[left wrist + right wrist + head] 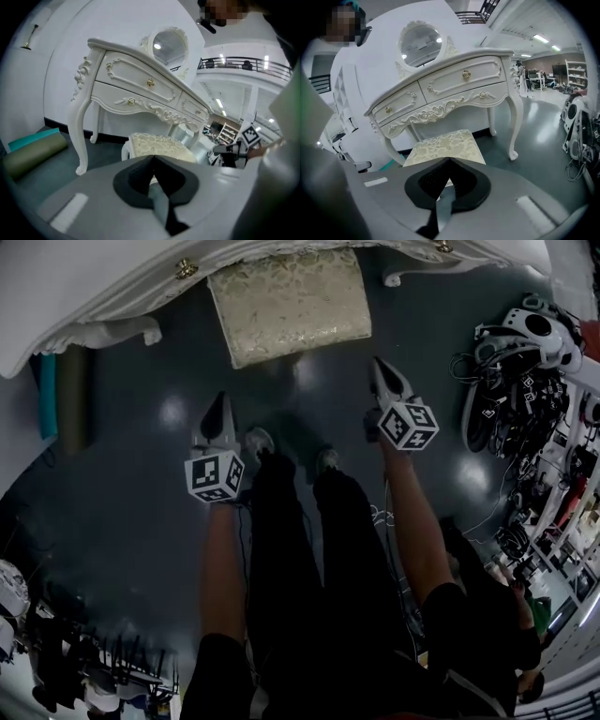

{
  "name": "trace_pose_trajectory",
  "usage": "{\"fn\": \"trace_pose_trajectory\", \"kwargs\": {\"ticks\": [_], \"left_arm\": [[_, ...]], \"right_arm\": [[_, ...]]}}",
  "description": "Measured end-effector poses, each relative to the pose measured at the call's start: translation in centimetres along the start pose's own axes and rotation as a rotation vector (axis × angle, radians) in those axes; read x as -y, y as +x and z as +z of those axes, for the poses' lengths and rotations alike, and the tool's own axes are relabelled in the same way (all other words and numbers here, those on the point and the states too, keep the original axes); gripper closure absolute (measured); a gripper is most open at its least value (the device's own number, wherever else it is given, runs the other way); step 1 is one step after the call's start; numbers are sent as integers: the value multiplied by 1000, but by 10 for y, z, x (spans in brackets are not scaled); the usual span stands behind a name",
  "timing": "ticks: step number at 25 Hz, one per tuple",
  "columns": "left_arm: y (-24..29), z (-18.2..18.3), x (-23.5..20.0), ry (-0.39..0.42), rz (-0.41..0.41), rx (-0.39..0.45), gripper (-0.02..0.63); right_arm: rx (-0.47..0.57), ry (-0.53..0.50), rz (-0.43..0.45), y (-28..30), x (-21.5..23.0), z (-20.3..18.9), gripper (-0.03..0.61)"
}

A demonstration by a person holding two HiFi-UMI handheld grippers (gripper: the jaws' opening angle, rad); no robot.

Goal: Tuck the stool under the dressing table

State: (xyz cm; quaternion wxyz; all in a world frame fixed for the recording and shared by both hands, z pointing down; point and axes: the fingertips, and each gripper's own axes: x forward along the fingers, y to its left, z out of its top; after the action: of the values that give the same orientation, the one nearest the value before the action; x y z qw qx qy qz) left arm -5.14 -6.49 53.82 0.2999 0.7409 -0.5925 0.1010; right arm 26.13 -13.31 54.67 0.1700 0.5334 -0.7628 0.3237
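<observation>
In the head view, the stool (291,306) has a cream seat with a leafy pattern. It sits at 12 o'clock, with its far edge under the white dressing table (94,287). Both my arms reach out straight. The left gripper (221,409) is at 10 o'clock and the right gripper (384,376) at 1 o'clock. Both point at the stool.

In the left gripper view, the jaws are pressed together with nothing between them. They cover the stool's near edge.

In the right gripper view, the jaws are closed and empty too. The stool's legs are hidden.

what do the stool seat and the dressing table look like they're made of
Stool seat: padded fabric, probably a woven brocade, going by the cream floral pattern and rounded edges.
Dressing table: likely wood painted white, given the carved scrollwork and curved legs; could be moulded.
Its knobs: apparently gold-toned metal.
</observation>
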Motion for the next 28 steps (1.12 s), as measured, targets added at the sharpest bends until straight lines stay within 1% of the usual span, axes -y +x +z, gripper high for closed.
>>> {"fn": "trace_pose_trajectory", "kwargs": {"ticks": [3, 5, 7, 10, 13, 17, 21, 26, 28], "left_arm": [[-4, -13, 8, 29, -8, 31, 606], [-3, -26, 15, 20, -14, 44, 606], [0, -35, 21, 19, -7, 70, 606], [12, -46, 28, 77, 28, 114, 606], [25, -59, 30, 99, 44, 146, 606], [37, -82, 25, 129, 65, 155, 606], [52, -108, 15, 165, 61, 159, 606], [67, -130, -2, 203, 70, 210, 606], [70, -134, -6, 211, 82, 225, 606]], "right_arm": [[25, 1, 7, -3, 6, -13, 581], [36, 6, 32, -2, 9, -22, 580], [50, -28, 42, 0, 11, -30, 580], [92, -88, 44, 6, 16, -41, 580], [135, -111, 60, 16, 20, -51, 580], [174, -104, 91, 30, 28, -66, 581], [191, -103, 117, 51, 41, -85, 581], [216, -112, 156, 74, 52, -108, 581], [227, -139, 176, 79, 52, -112, 580]]}}
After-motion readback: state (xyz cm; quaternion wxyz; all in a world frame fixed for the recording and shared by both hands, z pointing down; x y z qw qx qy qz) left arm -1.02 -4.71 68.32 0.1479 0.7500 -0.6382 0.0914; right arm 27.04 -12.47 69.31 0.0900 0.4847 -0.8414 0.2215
